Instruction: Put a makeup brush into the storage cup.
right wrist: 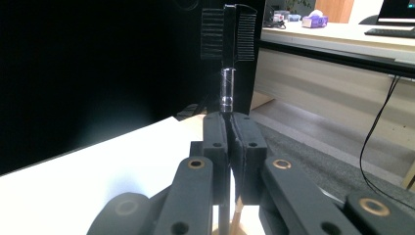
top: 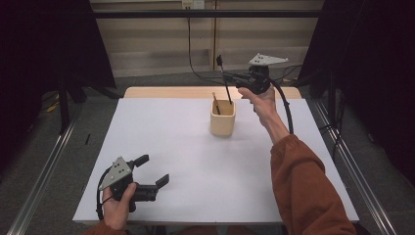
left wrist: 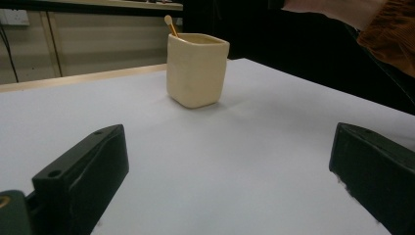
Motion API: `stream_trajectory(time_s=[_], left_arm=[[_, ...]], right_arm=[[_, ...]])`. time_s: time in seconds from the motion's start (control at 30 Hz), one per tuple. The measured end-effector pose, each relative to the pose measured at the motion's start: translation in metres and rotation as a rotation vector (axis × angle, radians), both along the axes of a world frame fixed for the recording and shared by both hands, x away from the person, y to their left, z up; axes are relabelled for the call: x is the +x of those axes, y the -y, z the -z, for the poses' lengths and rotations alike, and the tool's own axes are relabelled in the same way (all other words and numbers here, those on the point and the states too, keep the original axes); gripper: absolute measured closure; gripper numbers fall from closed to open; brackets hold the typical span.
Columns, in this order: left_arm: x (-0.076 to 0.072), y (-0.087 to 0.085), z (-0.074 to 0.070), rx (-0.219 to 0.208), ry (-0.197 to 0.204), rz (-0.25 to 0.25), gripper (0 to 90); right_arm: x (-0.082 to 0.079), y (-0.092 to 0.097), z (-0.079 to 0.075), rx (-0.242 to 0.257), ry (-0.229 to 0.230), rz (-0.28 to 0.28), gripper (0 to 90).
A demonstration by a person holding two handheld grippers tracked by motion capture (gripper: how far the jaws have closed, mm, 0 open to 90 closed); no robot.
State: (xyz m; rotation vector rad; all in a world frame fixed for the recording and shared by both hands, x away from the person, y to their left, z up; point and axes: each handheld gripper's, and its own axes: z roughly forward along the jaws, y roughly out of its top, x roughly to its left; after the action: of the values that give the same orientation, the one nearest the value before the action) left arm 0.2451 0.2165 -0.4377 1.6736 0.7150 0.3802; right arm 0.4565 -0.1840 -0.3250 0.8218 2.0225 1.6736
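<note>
Holding a brush (right wrist: 228, 36) in my right gripper (top: 238, 78), jaws clenched on its thin handle. In the right gripper view its comb-and-bristle head sits top centre, straight above the pinched pads, handle running down between them. In the high view the brush (top: 225, 81) is upper centre, long axis steep but tilted: head up and slightly left, lower end down-right over the mouth of the cup (top: 222, 119). Can't tell if the tip is inside the rim or just above it.

Progress, my read: brush is gripped and positioned at the cup, mid-transfer. Either lowering in or lifting out, can't say which. If going in, what's left is lowering and letting go.

A wooden stick (top: 216, 102) is already standing in the cup, leaning left; it also pokes above the rim in the left gripper view (left wrist: 171, 25).

My left gripper (top: 152, 171) rests lower left on the white table (top: 186, 161), jaws spread wide, nothing between them, pointed toward the cup (left wrist: 196, 68).
</note>
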Motion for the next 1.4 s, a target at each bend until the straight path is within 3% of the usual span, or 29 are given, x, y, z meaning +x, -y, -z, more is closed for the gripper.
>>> stream_trajectory(time_s=[0.83,0.93,1.4], left_arm=[[0.001,-0.001,0.001,-0.012,-0.003,0.0,1.2],[0.0,-0.001,0.0,-0.005,-0.001,-0.006,1.2],[0.001,-0.001,0.001,-0.006,-0.005,-0.011,1.1]], right_arm=[[0.004,-0.015,0.025,-0.018,-0.033,-0.013,85.5],[0.003,-0.019,0.026,-0.039,-0.028,-0.02,85.5],[0.004,-0.016,0.044,-0.038,-0.056,-0.008,85.5]])
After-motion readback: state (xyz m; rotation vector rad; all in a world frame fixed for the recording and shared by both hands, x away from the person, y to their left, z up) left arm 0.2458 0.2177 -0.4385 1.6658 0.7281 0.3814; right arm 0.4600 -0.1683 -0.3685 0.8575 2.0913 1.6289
